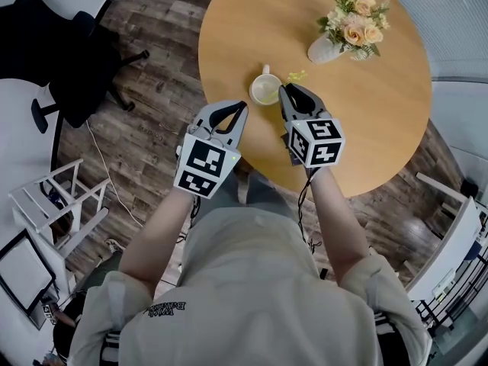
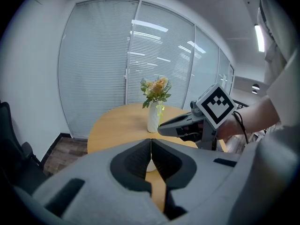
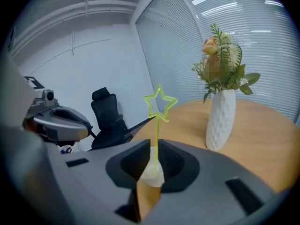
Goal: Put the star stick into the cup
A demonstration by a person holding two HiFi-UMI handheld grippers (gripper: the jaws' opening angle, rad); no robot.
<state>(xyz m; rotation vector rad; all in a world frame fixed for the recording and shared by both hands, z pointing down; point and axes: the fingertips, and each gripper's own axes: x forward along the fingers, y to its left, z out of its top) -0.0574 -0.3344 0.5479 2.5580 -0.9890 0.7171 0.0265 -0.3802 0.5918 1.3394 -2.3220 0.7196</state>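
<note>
A white cup [image 1: 264,91] stands near the front of the round wooden table [image 1: 374,120]. My right gripper [image 1: 283,89] sits just right of the cup, shut on the thin yellow-green star stick [image 3: 160,105]. The stick stands upright between the jaws with its star above them. Its stem runs down toward the cup [image 3: 152,172] seen behind the jaws. In the head view the star [image 1: 296,75] pokes out beyond the right gripper. My left gripper [image 1: 243,106] hovers just left of the cup, shut and empty. In its own view the left gripper [image 2: 151,140] faces the right gripper [image 2: 180,124].
A white vase [image 1: 326,49] of peach flowers [image 1: 355,21] stands further back on the table, right of the cup. A black office chair [image 1: 69,67] and a white rack [image 1: 61,204] are on the floor to the left. The table's front edge lies under both grippers.
</note>
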